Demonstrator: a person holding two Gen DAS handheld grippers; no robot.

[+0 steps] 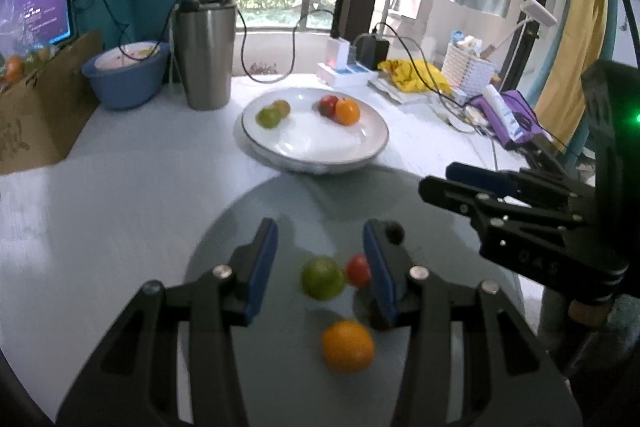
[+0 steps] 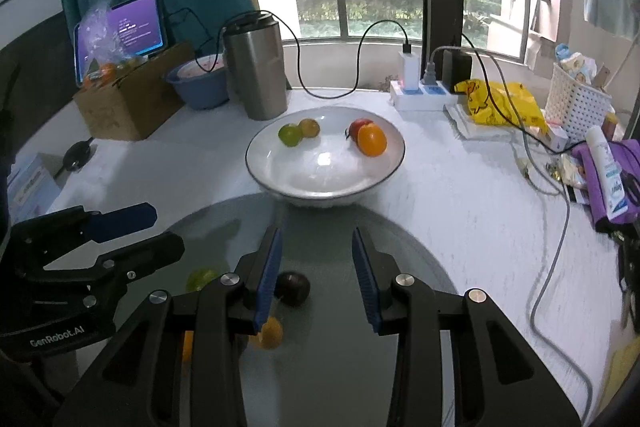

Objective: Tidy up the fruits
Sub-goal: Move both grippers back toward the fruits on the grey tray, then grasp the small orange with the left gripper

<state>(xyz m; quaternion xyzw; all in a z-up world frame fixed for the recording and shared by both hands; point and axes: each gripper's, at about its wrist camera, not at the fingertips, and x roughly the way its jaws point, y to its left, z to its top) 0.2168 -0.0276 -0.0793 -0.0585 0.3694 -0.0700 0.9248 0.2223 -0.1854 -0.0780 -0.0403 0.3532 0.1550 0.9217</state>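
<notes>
A white bowl [image 1: 374, 151] [image 2: 256, 167] holds a lime [image 1: 268, 117], a yellow-brown fruit [image 1: 282, 107], a red fruit [image 1: 327, 105] and an orange [image 1: 347, 111]. Nearer, on a round glass disc [image 1: 248, 211], lie a lime [image 1: 322, 277], a small red fruit [image 1: 356, 269], an orange [image 1: 347, 345] and a dark plum [image 2: 294, 287]. My left gripper [image 1: 320, 261] hovers open over the lime and red fruit, gripping nothing. My right gripper [image 2: 318, 257] is open beside it, with the plum below its left finger [image 2: 270, 275]. Each gripper shows in the other's view: right [image 1: 460, 187], left [image 2: 132, 227].
Behind the bowl stand a steel tumbler [image 1: 206, 51], a blue bowl [image 1: 126, 75], a cardboard box [image 1: 44, 107] and a tablet [image 1: 44, 7]. A power strip [image 2: 420, 91], cables [image 2: 556, 227], a yellow bag [image 2: 500, 103], a white basket [image 2: 576, 103] and a purple item [image 2: 600, 179] crowd the right side.
</notes>
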